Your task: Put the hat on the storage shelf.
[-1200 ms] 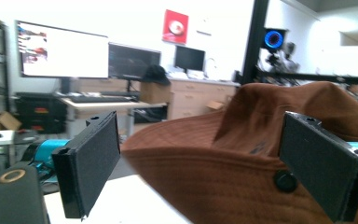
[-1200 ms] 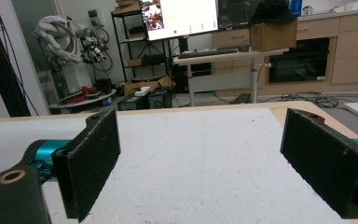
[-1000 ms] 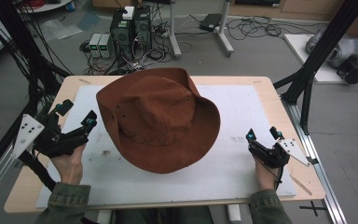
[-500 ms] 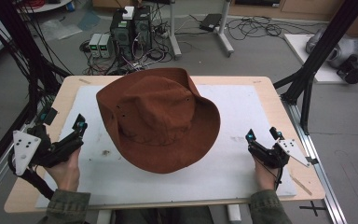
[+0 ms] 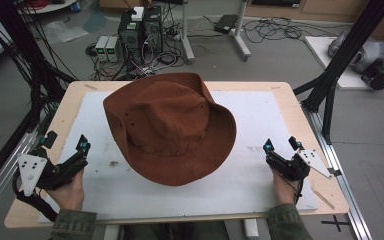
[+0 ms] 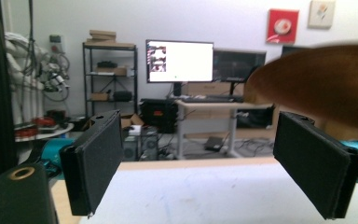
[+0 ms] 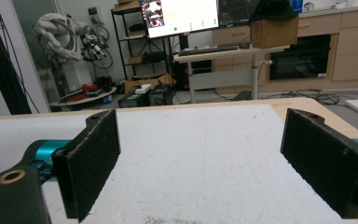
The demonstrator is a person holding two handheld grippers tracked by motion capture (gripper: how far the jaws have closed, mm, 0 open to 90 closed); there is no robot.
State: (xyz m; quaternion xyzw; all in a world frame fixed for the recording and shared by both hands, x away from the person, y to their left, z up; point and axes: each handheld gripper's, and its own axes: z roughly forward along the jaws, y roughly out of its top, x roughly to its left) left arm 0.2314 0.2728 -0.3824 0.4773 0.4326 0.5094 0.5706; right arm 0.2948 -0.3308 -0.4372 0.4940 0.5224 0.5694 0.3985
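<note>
A brown wide-brimmed hat [image 5: 169, 125] lies on the white mat [image 5: 260, 115] in the middle of the table. My left gripper [image 5: 66, 143] is open at the table's left edge, well apart from the hat's brim. In the left gripper view the jaws stand wide with nothing between them, and the hat's brim [image 6: 321, 84] shows blurred at upper right. At the right of the mat my right gripper [image 5: 280, 145] is open too, a short way off the brim. Its own view shows the bare mat [image 7: 205, 154] between spread jaws.
The wooden table [image 5: 287, 95] ends close behind both hands. Black frame posts [image 5: 340, 60] stand at the right, and cables and computer boxes [image 5: 140, 30] sit on the floor beyond the far edge. A desk with a monitor [image 6: 179, 60] stands farther back.
My left gripper has drawn back from the hat's brim toward the table's left edge and front. The hat and the right gripper have stayed put.
</note>
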